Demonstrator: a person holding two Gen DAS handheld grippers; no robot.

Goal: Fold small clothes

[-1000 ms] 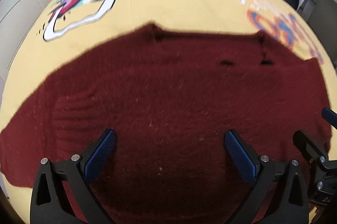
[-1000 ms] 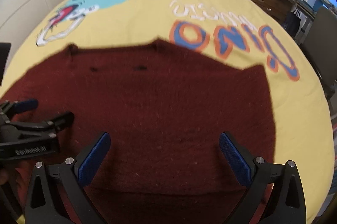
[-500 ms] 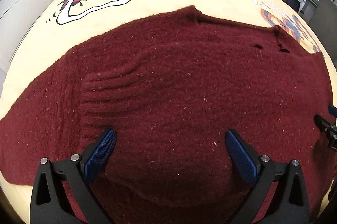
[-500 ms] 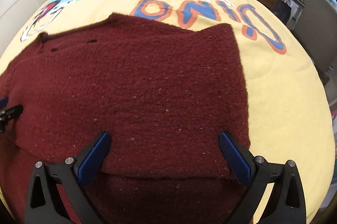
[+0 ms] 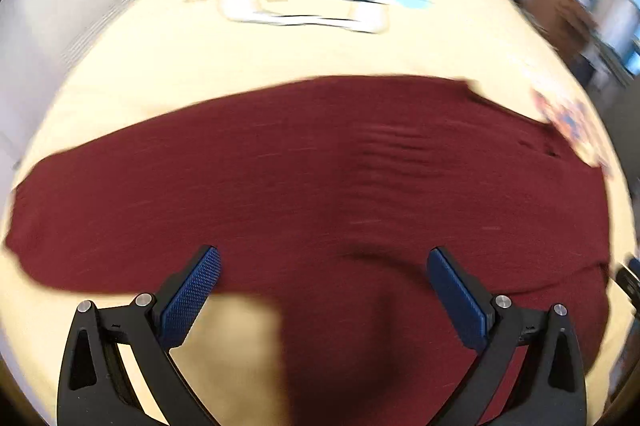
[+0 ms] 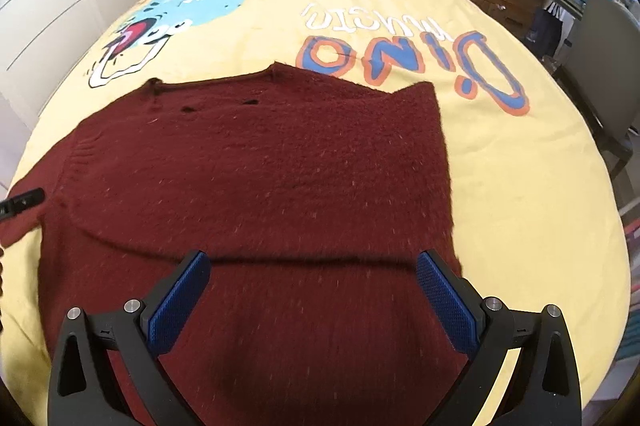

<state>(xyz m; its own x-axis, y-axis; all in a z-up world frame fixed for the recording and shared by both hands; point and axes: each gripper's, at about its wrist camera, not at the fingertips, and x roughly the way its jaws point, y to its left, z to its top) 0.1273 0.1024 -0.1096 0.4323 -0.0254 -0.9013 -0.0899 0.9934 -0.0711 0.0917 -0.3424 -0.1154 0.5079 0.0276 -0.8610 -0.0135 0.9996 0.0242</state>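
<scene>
Dark red sweater (image 6: 256, 177) flat on yellow bedspread (image 6: 520, 165), at bed's near end, right sleeve folded in. Left gripper (image 5: 322, 290) released, empty; view blurred. Right gripper (image 6: 312, 290) released above hem.

A dark maroon knitted sweater (image 6: 256, 177), flecked with pale lint, lies on a yellow bedspread (image 6: 520, 185) printed with a turquoise cartoon dinosaur (image 6: 208, 1) and blue-and-orange lettering (image 6: 408, 61). Both black grippers carry blue textured finger pads (image 6: 444, 306).
</scene>
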